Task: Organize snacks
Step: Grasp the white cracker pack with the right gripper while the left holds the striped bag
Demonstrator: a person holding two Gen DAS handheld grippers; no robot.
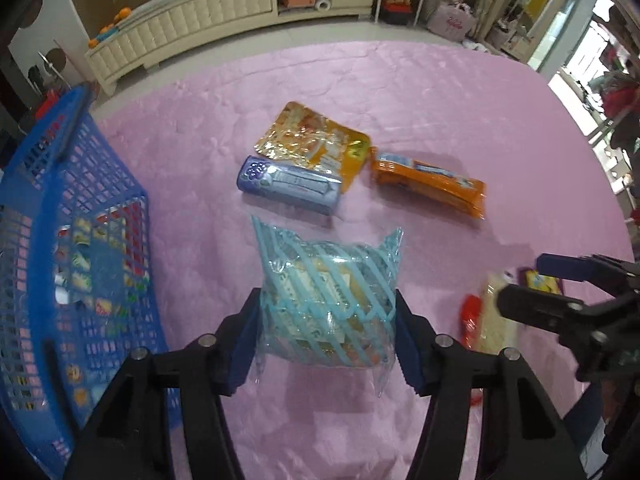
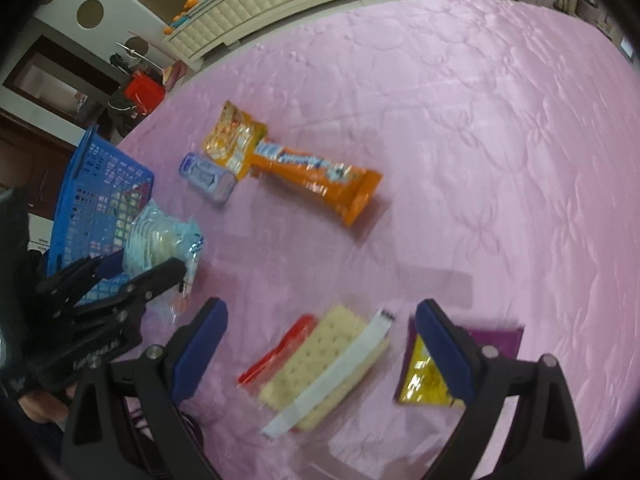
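Observation:
A clear packet with light-blue stripes (image 1: 324, 292) sits between the blue pads of my left gripper (image 1: 326, 340), which is shut on it. It hangs just off the pink cloth, beside the blue basket (image 1: 80, 152). In the right wrist view the same packet (image 2: 160, 236) shows in the left gripper (image 2: 152, 260) next to the basket (image 2: 100, 168). My right gripper (image 2: 321, 302) stands open over a cracker packet (image 2: 324, 368) with a red end, and nothing is between its pads. A purple and yellow packet (image 2: 420, 384) lies partly under its right finger.
On the pink cloth farther out lie a purple tube (image 1: 288, 184), a gold pouch (image 1: 316, 140) and a long orange pack (image 1: 428, 184). Several snacks lie inside the basket. A cream cabinet (image 1: 224, 12) stands on the floor beyond the cloth's edge.

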